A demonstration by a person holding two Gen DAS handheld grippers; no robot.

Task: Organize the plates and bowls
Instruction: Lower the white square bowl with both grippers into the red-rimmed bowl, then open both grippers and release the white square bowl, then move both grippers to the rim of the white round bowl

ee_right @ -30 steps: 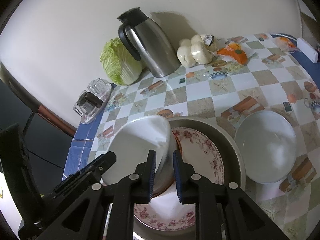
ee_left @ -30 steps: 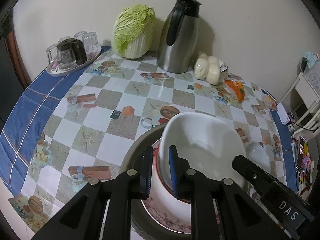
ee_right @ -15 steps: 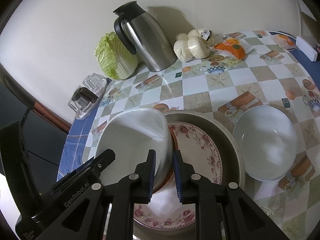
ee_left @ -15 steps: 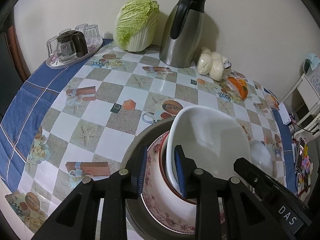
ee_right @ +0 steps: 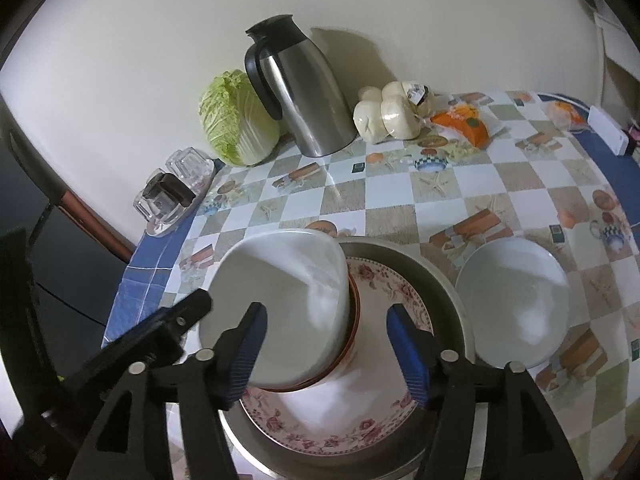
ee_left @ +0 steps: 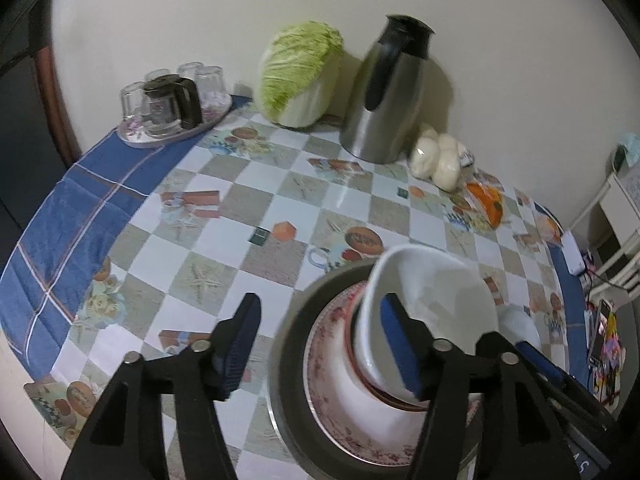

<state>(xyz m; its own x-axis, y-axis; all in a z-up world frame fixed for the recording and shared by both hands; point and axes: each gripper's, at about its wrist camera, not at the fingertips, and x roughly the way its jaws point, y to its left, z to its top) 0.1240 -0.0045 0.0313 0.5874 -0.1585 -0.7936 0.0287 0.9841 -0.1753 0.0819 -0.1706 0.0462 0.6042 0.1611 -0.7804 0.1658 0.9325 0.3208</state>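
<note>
White square-rimmed ceramic bowl point(ee_right: 280, 304) tilted in the red-rimmed bowl point(ee_right: 352, 344) on a floral plate point(ee_right: 384, 420) in a metal basin point(ee_right: 444, 296), left tool point(ee_left: 320, 344) and right tool point(ee_right: 324, 344) just opened wide, pads clear, round white bowl point(ee_right: 516, 304) beside on checked table point(ee_right: 400, 188)

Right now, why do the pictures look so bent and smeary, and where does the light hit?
Left wrist view: fisheye curves the table edge, corners go black, steel jug slightly motion-blurred. Right wrist view: same bulge, white bowl smeared, jug throws a shadow onto the wall, with its sheen on the tablecloth.

Both left tongs point(ee_left: 320, 344) and right tongs point(ee_right: 326, 344) have just spread apart.
</note>
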